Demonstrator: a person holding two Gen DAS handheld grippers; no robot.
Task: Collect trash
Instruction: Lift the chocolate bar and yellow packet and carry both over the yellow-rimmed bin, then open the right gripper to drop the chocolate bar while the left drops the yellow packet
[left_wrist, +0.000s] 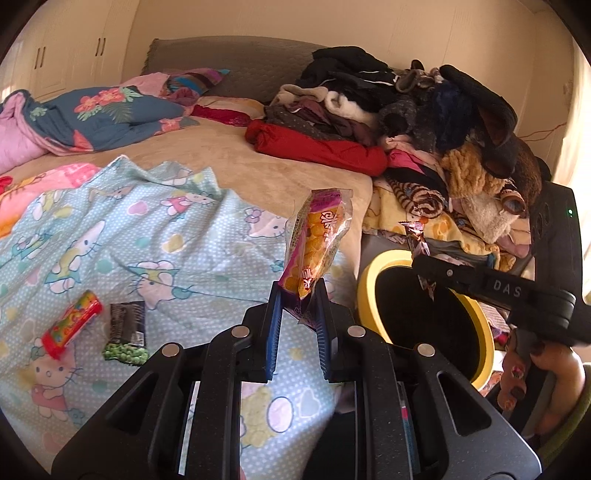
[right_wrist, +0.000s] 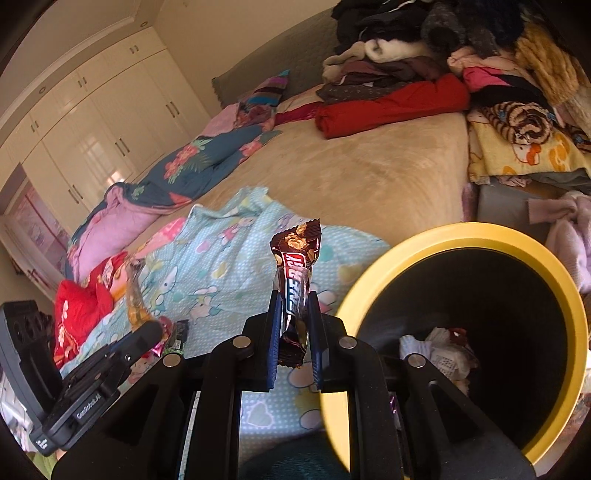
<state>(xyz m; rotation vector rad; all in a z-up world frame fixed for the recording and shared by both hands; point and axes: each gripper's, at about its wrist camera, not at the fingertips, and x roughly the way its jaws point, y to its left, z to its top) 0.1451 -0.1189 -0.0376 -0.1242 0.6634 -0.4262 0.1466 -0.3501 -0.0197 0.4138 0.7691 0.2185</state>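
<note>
Left wrist view: left gripper (left_wrist: 297, 295) clenched on snack bag (left_wrist: 317, 243) | right gripper (right_wrist: 294, 302) clenched on chocolate wrapper (right_wrist: 295, 280) | step: carrying | next: release both over yellow-rimmed bin (right_wrist: 373, 280)

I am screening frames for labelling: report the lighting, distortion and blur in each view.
Left wrist view: warm sunlight, window edge at right blown out; strong fisheye bending and dark corners; the orange snack bag in the left tool is sharp. Right wrist view: glare on the wardrobe doors; the yellow-rimmed bin has a slightly soft near rim and a deeply shadowed interior; the chocolate wrapper is sharp.
</note>
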